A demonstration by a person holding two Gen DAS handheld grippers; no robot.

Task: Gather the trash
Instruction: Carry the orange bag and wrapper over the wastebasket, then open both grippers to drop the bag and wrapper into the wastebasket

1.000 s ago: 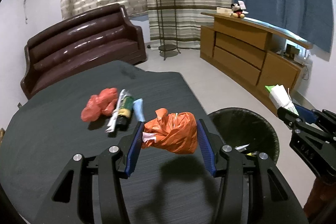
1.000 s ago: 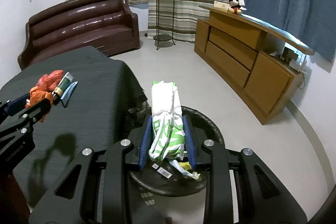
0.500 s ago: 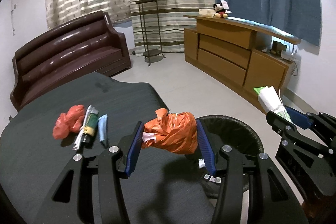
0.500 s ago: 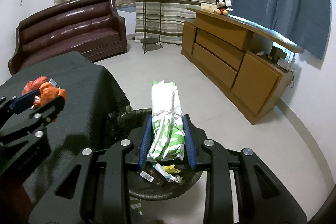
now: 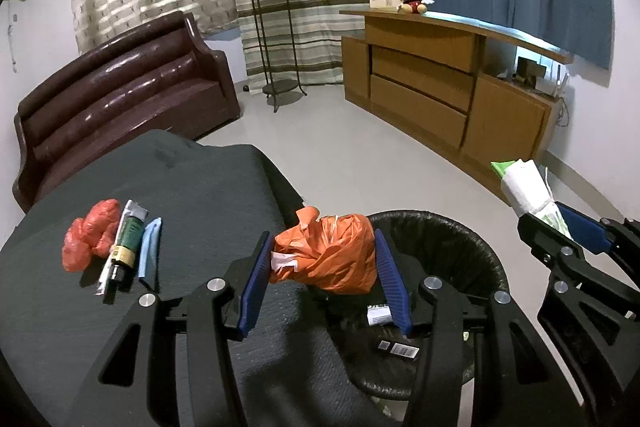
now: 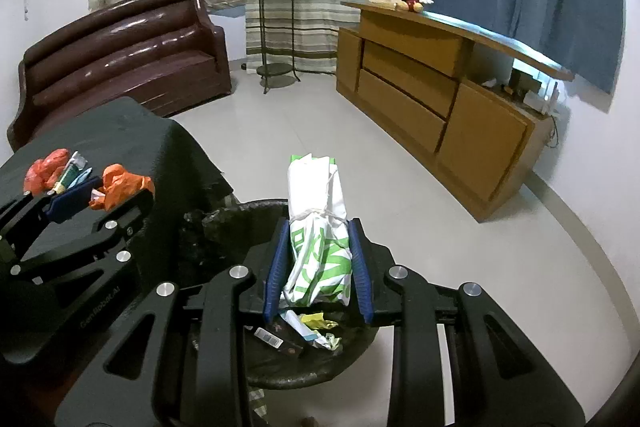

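Note:
My left gripper [image 5: 320, 267] is shut on a crumpled orange plastic bag [image 5: 332, 259] and holds it over the table's right edge, beside the black trash bin [image 5: 452, 247]. My right gripper [image 6: 318, 259] is shut on a white and green tied bag [image 6: 318, 223] and holds it above the bin [image 6: 256, 211], which holds several scraps. On the dark table [image 5: 192, 187] lie a red bag [image 5: 90, 239], a green tube [image 5: 126, 243] and a blue wrapper [image 5: 149, 251]. The left gripper also shows in the right wrist view [image 6: 100, 195].
A brown sofa [image 5: 120, 91] stands behind the table. A wooden sideboard [image 5: 448, 87] runs along the right wall. A plant stand [image 5: 276, 47] is by the curtains. Pale floor [image 5: 340, 155] lies between them.
Both grippers have moved right, from over the table towards the bin. The orange bag now hangs at the table's edge by the bin. Both grips are unchanged.

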